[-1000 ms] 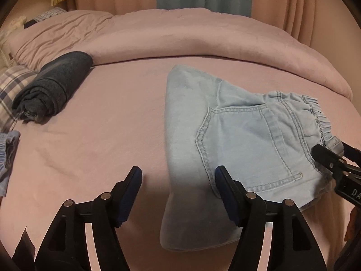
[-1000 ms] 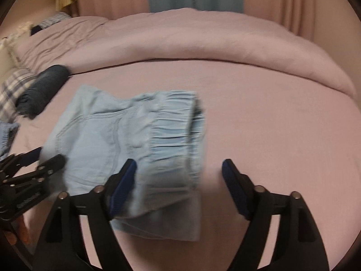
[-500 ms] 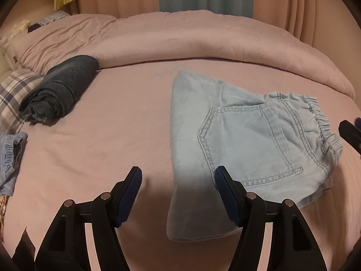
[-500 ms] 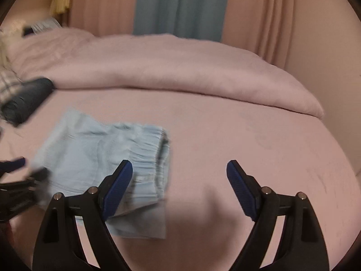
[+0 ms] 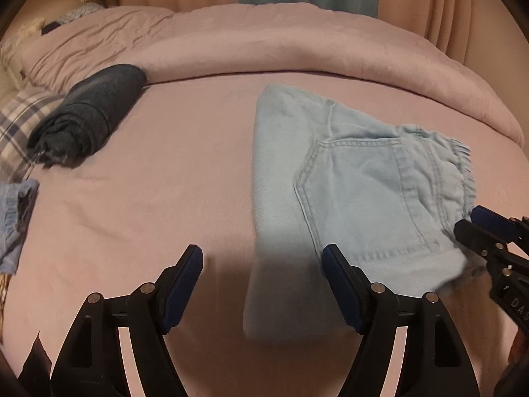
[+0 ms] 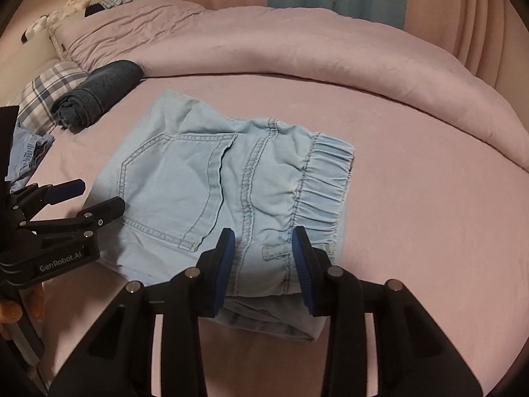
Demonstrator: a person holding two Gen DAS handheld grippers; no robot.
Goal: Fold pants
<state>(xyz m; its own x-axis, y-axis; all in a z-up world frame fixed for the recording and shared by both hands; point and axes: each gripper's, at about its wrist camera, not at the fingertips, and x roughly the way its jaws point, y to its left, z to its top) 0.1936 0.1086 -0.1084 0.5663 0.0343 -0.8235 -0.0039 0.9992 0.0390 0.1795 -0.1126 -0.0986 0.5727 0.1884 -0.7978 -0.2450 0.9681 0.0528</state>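
Observation:
Light blue denim pants (image 5: 360, 192) lie folded into a compact stack on the pink bed sheet, back pocket up, elastic waistband (image 6: 325, 185) at the right in the right wrist view. My left gripper (image 5: 263, 284) is open and empty, hovering just left of the stack's near edge; it also shows in the right wrist view (image 6: 87, 198). My right gripper (image 6: 264, 261) has its jaws partly closed, straddling the near edge of the pants (image 6: 211, 192) by the waistband. It shows in the left wrist view (image 5: 479, 228) at the stack's right corner.
A rolled dark blue garment (image 5: 89, 115) lies at the back left near a plaid pillow (image 5: 16, 125). Another light blue garment (image 5: 15, 218) lies at the left edge. A pink duvet (image 5: 297, 43) is heaped along the back, curtains behind it.
My right gripper has come back down to the pants' near waistband edge and narrowed its jaws around it. My left gripper has stayed open with little movement.

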